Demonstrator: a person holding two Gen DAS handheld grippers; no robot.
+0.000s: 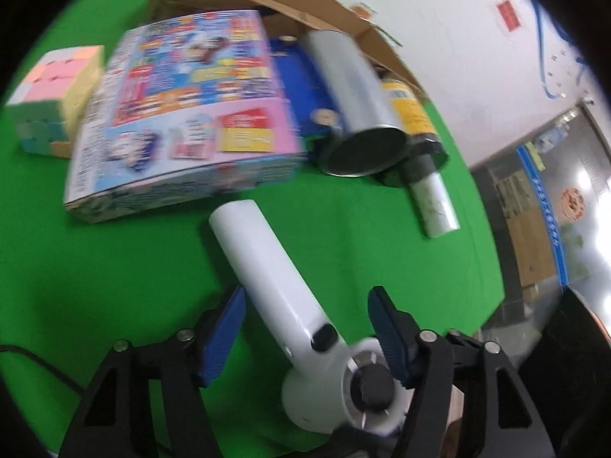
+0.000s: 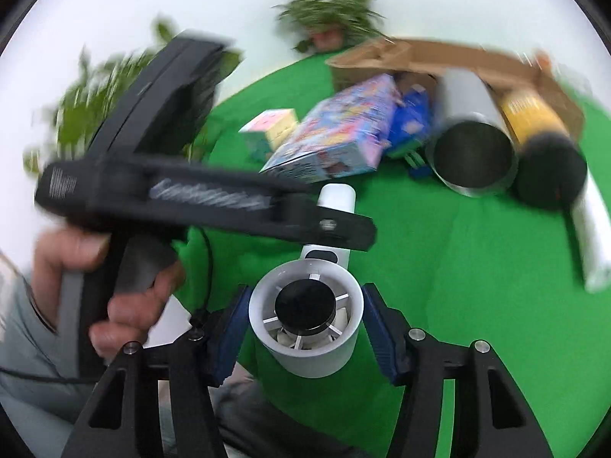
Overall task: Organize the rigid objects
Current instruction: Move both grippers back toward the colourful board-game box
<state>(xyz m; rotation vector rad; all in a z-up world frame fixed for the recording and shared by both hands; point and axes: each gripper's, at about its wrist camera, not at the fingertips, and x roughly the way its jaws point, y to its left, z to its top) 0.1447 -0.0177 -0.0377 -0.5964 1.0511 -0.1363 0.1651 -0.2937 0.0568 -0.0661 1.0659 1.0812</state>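
Note:
A white hair dryer (image 1: 267, 267) lies on the green cloth, handle pointing away, round head near me. My left gripper (image 1: 305, 328) is open, its blue pads on either side of the dryer's neck, with gaps to it. In the right wrist view the dryer's round head (image 2: 305, 316) sits between the open pads of my right gripper (image 2: 305, 328), close to both. The left gripper (image 2: 214, 206) reaches across over the dryer's handle there. Behind lie a colourful box (image 1: 187, 114), a pastel cube (image 1: 57, 91), a steel cup (image 1: 355, 114), a yellow-black bottle (image 1: 412, 114) and a white tube (image 1: 435, 202).
An open cardboard box (image 1: 305, 4) lies on its side behind the objects, with a blue item (image 1: 298, 87) at its mouth. The green cloth (image 1: 114, 286) ends at the right, where the floor shows. Potted plants (image 2: 328, 11) stand behind the table.

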